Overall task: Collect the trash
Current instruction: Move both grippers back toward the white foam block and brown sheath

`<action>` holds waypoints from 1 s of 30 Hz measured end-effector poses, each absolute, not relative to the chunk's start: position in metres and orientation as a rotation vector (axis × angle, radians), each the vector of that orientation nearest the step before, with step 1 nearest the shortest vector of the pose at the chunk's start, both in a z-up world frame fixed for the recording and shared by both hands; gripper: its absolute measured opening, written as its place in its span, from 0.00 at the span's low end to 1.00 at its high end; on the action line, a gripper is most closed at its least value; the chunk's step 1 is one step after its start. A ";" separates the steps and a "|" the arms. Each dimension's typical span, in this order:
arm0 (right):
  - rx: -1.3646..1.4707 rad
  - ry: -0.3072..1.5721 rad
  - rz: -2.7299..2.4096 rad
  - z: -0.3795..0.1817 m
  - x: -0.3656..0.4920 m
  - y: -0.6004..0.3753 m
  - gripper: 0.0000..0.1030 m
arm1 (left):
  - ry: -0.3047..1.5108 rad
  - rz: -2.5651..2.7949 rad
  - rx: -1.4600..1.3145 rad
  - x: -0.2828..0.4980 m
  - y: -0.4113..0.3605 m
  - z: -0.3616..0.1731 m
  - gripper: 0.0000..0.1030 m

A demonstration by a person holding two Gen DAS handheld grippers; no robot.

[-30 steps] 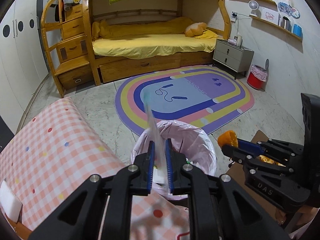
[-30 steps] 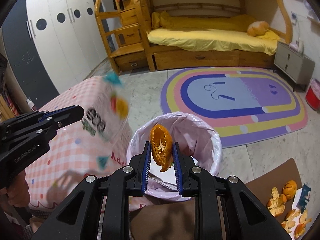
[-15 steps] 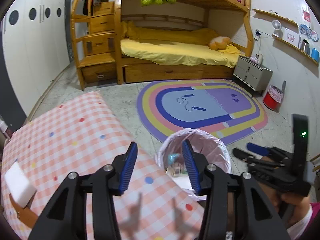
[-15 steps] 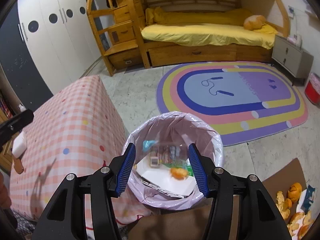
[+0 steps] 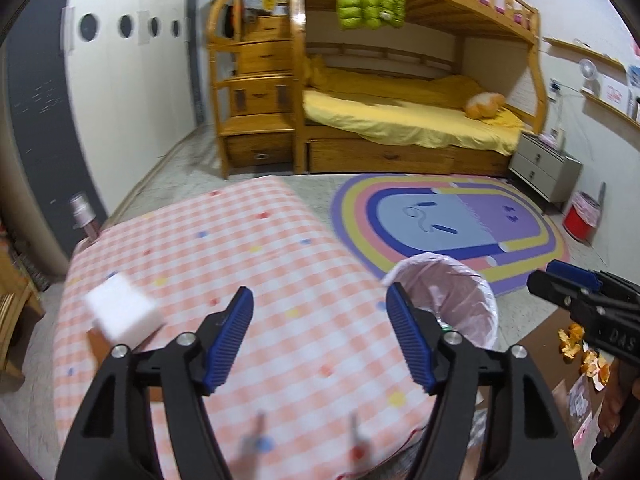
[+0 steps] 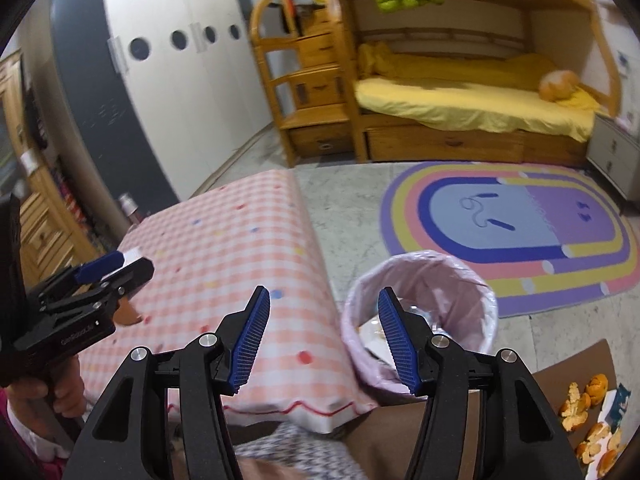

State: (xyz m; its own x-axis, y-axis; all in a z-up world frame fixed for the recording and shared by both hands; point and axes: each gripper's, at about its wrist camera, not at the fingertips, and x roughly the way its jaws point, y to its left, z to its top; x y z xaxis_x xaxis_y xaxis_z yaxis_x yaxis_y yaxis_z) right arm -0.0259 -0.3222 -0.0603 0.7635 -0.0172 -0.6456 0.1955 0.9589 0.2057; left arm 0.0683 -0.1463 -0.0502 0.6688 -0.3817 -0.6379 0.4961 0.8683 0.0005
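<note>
Both your left tool (image 5: 320,340) and right tool (image 6: 320,338) have just opened, empty, wrapper and peel dropped into the bin (image 6: 420,280); peels (image 6: 592,420) left on cardboard may crumble if squeezed hard.

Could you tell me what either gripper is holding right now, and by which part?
Nothing is held: the left gripper and right gripper have just been opening, with nothing between their fingers.

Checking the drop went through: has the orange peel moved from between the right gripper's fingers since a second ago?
Yes. The right gripper has just opened and is empty; the peel dropped toward the lined bin, now hidden among the trash.
</note>
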 end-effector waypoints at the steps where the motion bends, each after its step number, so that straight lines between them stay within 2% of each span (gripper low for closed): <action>1: 0.256 0.700 -0.103 -0.060 -0.023 -0.315 0.57 | 0.678 -0.474 0.173 0.067 -0.137 -0.050 0.70; 4: 0.227 0.715 -0.048 -0.061 -0.015 -0.290 0.61 | 0.686 -0.406 0.151 0.064 -0.107 -0.050 0.72; 17: 0.075 0.769 0.181 -0.069 0.026 -0.185 0.61 | 0.713 -0.152 0.071 0.065 0.010 -0.068 0.76; 20: 0.050 0.771 0.209 -0.073 0.034 -0.168 0.67 | 0.726 -0.109 0.055 0.066 0.032 -0.075 0.77; 22: 0.038 0.771 0.221 -0.076 0.039 -0.158 0.75 | 0.731 -0.088 0.047 0.067 0.042 -0.079 0.78; 24: 0.023 0.766 0.236 -0.078 0.045 -0.147 0.78 | 0.736 -0.072 0.036 0.068 0.052 -0.081 0.80; 26: 0.008 0.764 0.247 -0.081 0.051 -0.138 0.83 | 0.735 -0.043 0.035 0.071 0.061 -0.082 0.87; 30: -0.003 0.767 0.285 -0.086 0.068 -0.120 0.84 | 0.734 0.018 0.031 0.077 0.076 -0.083 0.92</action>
State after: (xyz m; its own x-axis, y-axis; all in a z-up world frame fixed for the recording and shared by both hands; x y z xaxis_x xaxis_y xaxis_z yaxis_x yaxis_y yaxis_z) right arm 0.0682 -0.1195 -0.0861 0.6838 0.2529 -0.6845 -0.2552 0.9617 0.1004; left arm 0.0773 0.0759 -0.0827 0.7425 0.0275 -0.6692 -0.0060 0.9994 0.0343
